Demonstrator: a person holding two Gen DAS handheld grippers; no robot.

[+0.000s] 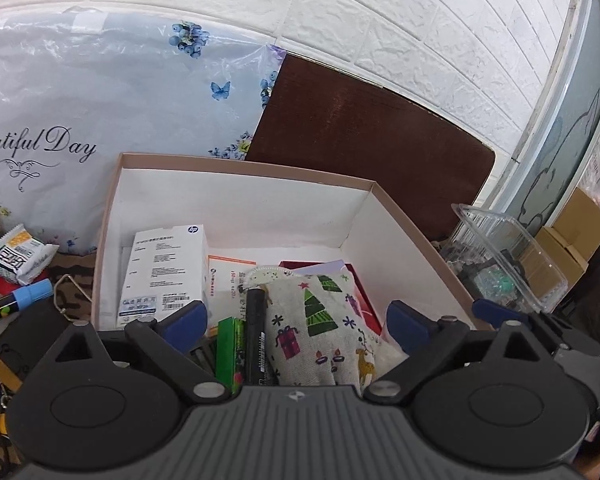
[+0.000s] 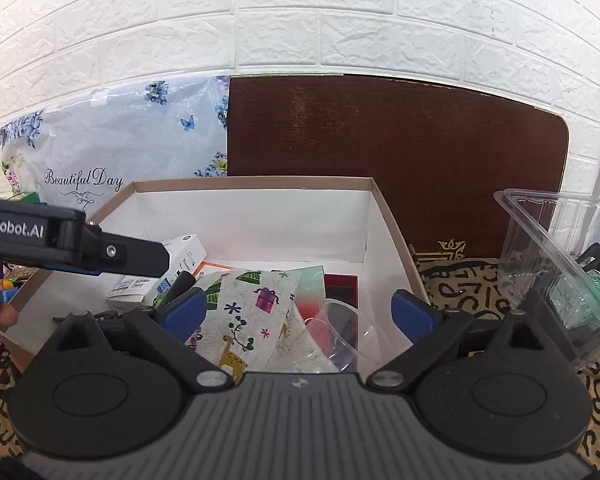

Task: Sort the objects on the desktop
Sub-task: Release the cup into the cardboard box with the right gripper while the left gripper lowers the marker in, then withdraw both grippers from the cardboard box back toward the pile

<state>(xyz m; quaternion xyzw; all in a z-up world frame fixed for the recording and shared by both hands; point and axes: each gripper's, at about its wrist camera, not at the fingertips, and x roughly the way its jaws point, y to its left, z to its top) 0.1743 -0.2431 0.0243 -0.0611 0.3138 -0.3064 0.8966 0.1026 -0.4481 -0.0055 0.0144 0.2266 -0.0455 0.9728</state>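
Observation:
A white cardboard box with a brown rim holds sorted items: a white HP carton, a Christmas-print cloth pouch, a black marker, a green pack and a red booklet. My left gripper is open and empty, hovering over the box's near side. My right gripper is open and empty above the same box, over the pouch and a clear plastic cup. The left gripper's body shows at the left in the right wrist view.
A clear plastic clamshell container stands right of the box; it also shows in the right wrist view. A snack packet and a blue-capped marker lie to the left. A floral bag and a brown board lean on the brick wall.

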